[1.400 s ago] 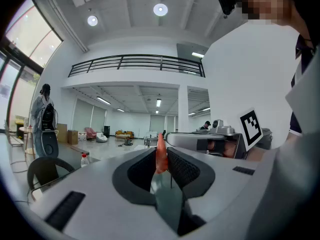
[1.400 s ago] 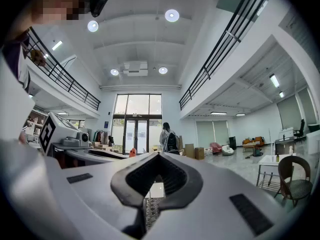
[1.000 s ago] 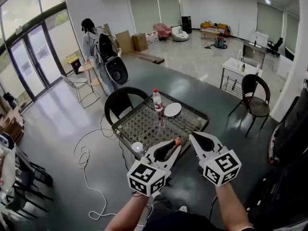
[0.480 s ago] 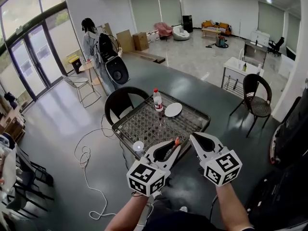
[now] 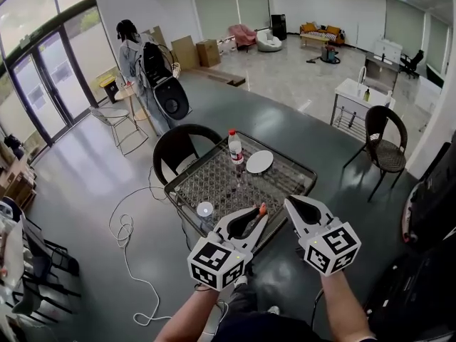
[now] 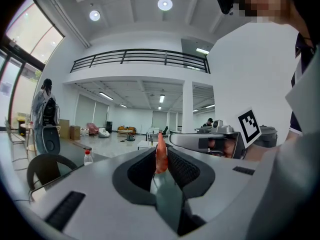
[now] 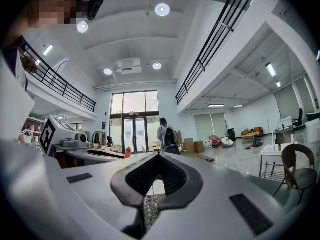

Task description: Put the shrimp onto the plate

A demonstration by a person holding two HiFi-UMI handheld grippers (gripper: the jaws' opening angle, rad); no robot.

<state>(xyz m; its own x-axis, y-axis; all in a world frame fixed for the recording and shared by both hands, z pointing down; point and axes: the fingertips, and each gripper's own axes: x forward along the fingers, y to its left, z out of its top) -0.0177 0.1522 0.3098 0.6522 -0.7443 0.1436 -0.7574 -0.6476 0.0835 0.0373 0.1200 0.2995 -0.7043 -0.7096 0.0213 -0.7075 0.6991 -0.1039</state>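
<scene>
Inspection taken at the wire-mesh table (image 5: 214, 180), and all positions are given from it. My left gripper (image 5: 259, 216) was raised over the table's near edge, its jaws closed on the shrimp (image 6: 160, 151). The left gripper view showed the orange shrimp standing roughly upright between the ribbed pads, pinched near the tips, with its upper end rising clear above them. The shrimp was therefore in the air at the table's near side, not resting on the mesh. My right gripper (image 5: 288, 202) was held beside the left one, also at the table's near edge. Its jaws were brought together at the tips with nothing between them, and the right gripper view showed only the mesh through the hollow behind the pads. The two grippers were close but apart. The white plate (image 5: 259, 161) lay flat on the table toward its far edge, well apart from the shrimp, with nothing seen on it. A clear bottle with a red cap (image 5: 234, 148) stood upright on the table just beside the plate. A small white round item (image 5: 204, 209) sat at the table's near corner, and I could not tell what it was. A black chair (image 5: 177, 148) stood against the table's far side. A white cable (image 5: 128, 234) lay in loops on the floor near the table. A person with a backpack (image 5: 139, 63) stood well beyond the table, by the glass doors.
</scene>
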